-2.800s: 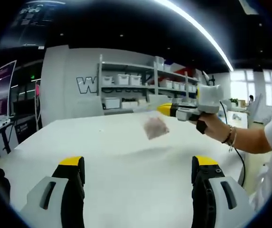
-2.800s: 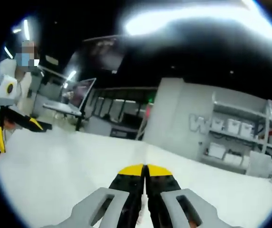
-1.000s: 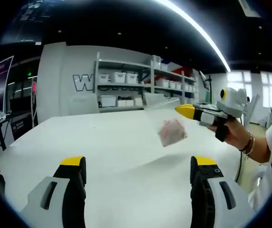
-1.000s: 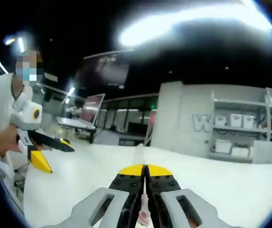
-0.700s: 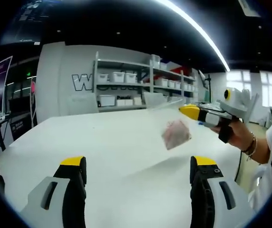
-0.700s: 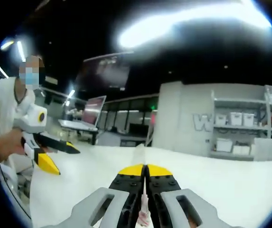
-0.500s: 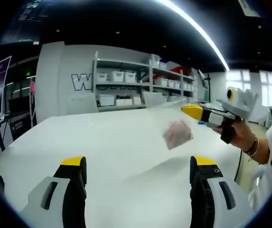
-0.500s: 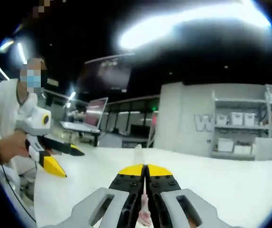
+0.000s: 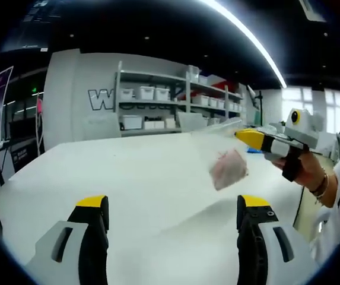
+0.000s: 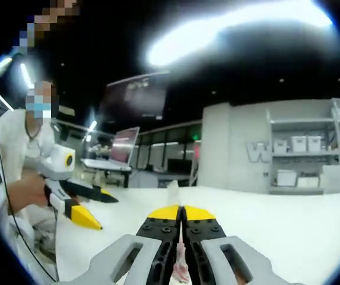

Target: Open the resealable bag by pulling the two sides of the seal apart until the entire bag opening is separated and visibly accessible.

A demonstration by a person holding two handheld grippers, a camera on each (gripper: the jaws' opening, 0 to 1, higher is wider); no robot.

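Meanwhile the right claw (image 10: 180, 212) is pressed together on the top edge of the bag (image 9: 222, 155), which hangs above the white table (image 9: 146, 178), while the left claw (image 9: 172, 205) stands spread apart.

Left gripper (image 9: 172, 205) jaws wide apart, right gripper (image 10: 181, 212) jaws clamped together
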